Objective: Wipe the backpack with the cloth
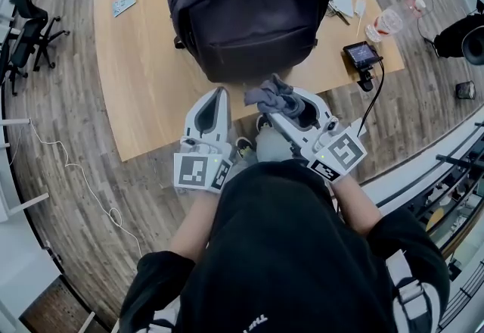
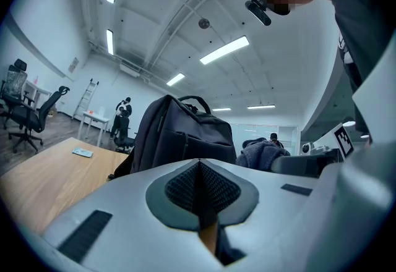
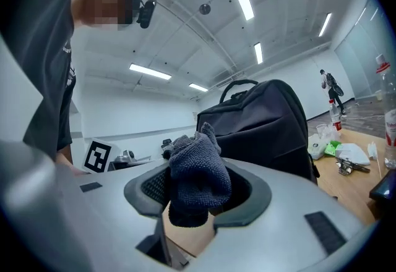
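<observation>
Two grippers were level at the near edge of the wooden table (image 1: 144, 74), side by side and both pointing at the backpack (image 1: 246, 10). Readable writing was scarce. White print on the person's dark top began with "THE" in the left gripper view and ran out of sight. A pale print on the back of that top in the head view was too small to read. Each gripper's cube carried black-and-white square markers, which were patterns and not words. The bottle (image 1: 393, 20) at the table's far right had a red band, and its lettering was too small to make out. A small flat card (image 1: 124, 2) lay near the table's far left corner, its face illegible.

The dark backpack stood upright on the table, its long axis vertical and its carry handle on top. Its front pocket faced the person and the grippers.

The left gripper (image 2: 199, 190) had its jaws pressed together with nothing between them, the ribbed pads meeting along one line. The right gripper (image 3: 198, 193) had its jaws clamped on the grey cloth (image 3: 197, 169). The cloth bunched up above the pads and pointed towards the backpack, near its front face but apart from it.

A small device with a lit screen (image 1: 361, 54) stood on the table's right edge, right of the backpack.
</observation>
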